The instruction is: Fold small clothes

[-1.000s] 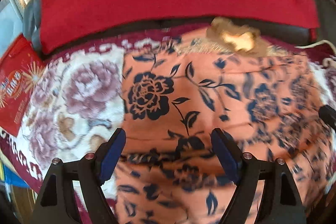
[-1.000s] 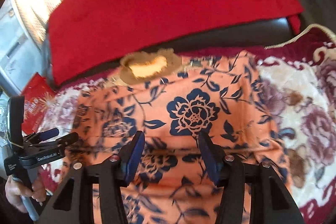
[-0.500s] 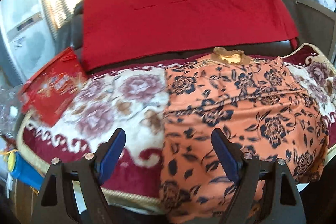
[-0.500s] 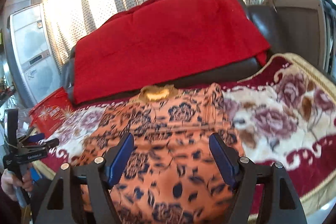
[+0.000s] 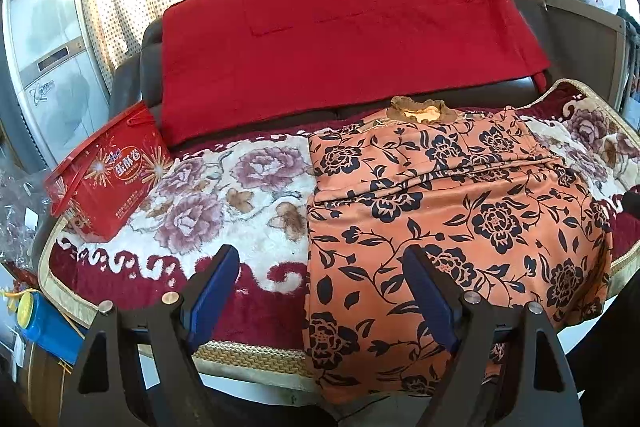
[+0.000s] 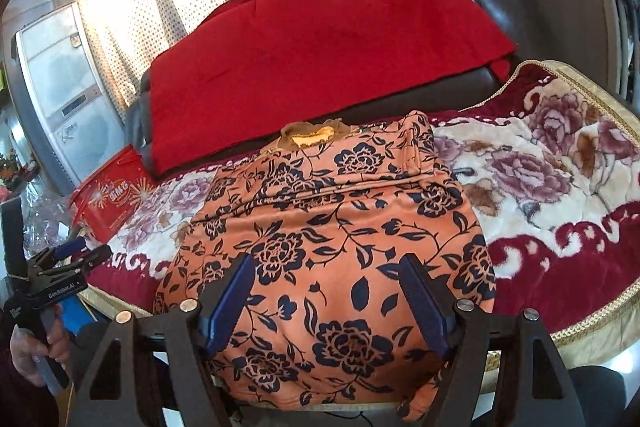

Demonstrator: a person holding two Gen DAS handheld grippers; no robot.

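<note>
Orange flowered garment (image 5: 452, 223) lying on the floral blanket (image 5: 224, 195) that covers a sofa seat, its brown collar (image 5: 420, 111) toward 12 o'clock and its lower hem hanging over the front edge of the seat at 6 o'clock. A crease runs across the upper third, and both side edges look tucked in, so the piece appears already narrowed into a long panel. Left tongs (image 5: 320, 291) and right tongs (image 6: 328, 299) are both released, jaws spread wide, each holding nothing and clear of the cloth. In the right wrist view the left tongs also show at 8 o'clock, held in a hand (image 6: 28, 351) well apart from the garment. A red box (image 5: 108, 175) stands on the blanket at 9 o'clock; a red throw (image 5: 344, 39) drapes the sofa back at 12 o'clock.

Step in hand, as judged: a pause between folds, with a lengthwise fold remaining. The next move likely calls for each tongs to grip one hanging hem corner and carry it toward the collar, keeping the corners level so the panel does not skew.
</note>
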